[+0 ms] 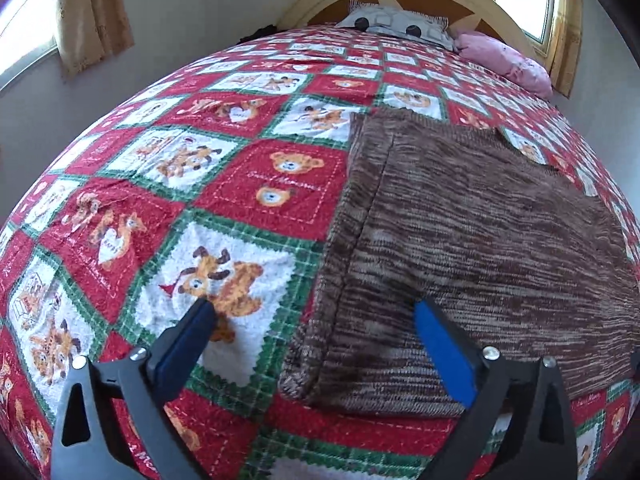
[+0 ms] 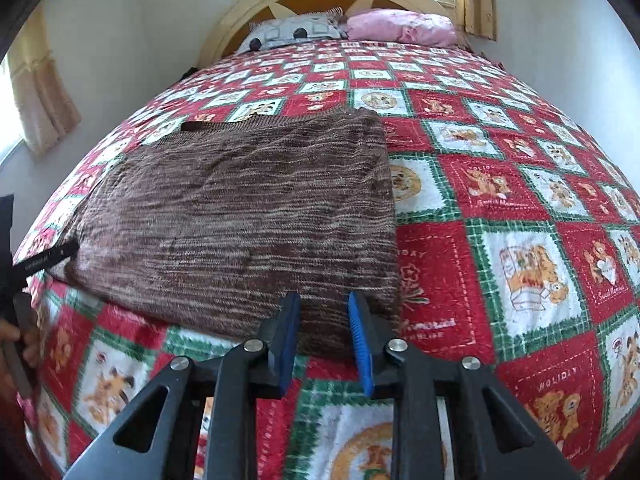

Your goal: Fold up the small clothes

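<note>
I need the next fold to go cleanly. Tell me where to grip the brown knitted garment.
Take the brown knitted garment at its near hem corners, coming in low from the foot of the bed: it lies flat on the red-and-green quilt, and that edge is nearest both open grippers.

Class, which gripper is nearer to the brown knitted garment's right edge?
Right. The right gripper hovers over the brown knitted garment near that edge; the left gripper straddles its opposite, left edge.

A quilted bed (image 2: pixel 500 216) carries the folded brown sweater (image 2: pixel 240 208) and two pillows (image 2: pixel 400 28).
</note>
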Demonstrator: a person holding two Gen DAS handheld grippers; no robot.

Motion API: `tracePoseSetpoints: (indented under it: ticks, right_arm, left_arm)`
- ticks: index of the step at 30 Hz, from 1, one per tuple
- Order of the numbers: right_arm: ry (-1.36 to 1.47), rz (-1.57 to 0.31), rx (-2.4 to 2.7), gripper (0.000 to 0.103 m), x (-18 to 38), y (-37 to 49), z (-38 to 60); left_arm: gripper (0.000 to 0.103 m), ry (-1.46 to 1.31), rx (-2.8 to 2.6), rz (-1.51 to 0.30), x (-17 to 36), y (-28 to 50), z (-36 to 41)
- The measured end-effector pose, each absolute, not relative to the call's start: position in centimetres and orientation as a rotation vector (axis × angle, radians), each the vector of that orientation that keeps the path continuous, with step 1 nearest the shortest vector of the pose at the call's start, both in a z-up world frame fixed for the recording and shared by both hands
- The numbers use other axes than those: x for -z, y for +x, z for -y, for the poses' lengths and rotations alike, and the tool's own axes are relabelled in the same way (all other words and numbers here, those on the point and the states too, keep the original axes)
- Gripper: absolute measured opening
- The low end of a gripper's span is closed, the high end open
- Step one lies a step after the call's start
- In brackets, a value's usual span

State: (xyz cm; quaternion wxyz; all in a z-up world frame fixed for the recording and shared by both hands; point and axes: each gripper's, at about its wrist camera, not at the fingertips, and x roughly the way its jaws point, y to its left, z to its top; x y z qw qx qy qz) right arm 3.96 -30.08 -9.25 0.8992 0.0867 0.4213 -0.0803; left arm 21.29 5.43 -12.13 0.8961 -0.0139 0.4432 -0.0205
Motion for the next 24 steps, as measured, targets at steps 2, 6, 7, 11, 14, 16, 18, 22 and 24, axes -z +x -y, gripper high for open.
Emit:
tracePoseSetpoints:
  ticks: [2,6,7,11,14,16,18,22,24]
  right_arm:
    - [0.208,-0.875,0.143,0.023,9.2,2.9,30.5]
    - [0.193,-0.901,0.111,0.023,8.4,2.5,30.6]
    - [0.202,-0.9,0.108,0.023,7.6,2.7,30.6]
    - [0.247,-0.728,0.08,0.023,2.9,5.3,30.7]
    - [0.243,-0.717,-0.002,0.021,2.0,10.2,28.5]
    - [0.264,-0.769,-0.134,0.013,2.9,14.3,25.1]
    - [0.214,-0.814,-0.21,0.01,3.9,18.3,20.9]
    - [0.153,-0.842,-0.278,0.01,5.7,25.1,14.6]
    - [0.157,-0.872,-0.283,0.01,7.1,28.8,12.3]
  left_arm:
    - [0.103,-0.031,0.043,-0.919,12.2,21.2,-5.4]
    - [0.103,-0.033,0.047,-0.92,12.2,21.2,-5.5]
    - [0.103,-0.035,0.048,-0.92,12.2,21.2,-5.5]
    - [0.103,-0.054,0.053,-0.912,12.0,21.0,-5.7]
    - [0.103,-0.068,0.051,-0.904,11.9,20.8,-5.8]
    - [0.103,-0.1,0.036,-0.889,11.7,20.4,-6.4]
    - [0.103,-0.148,-0.003,-0.876,11.6,19.9,-7.4]
    - [0.103,-0.194,-0.028,-0.87,11.7,19.6,-8.3]
    - [0.103,-0.182,-0.032,-0.869,11.7,19.6,-8.2]
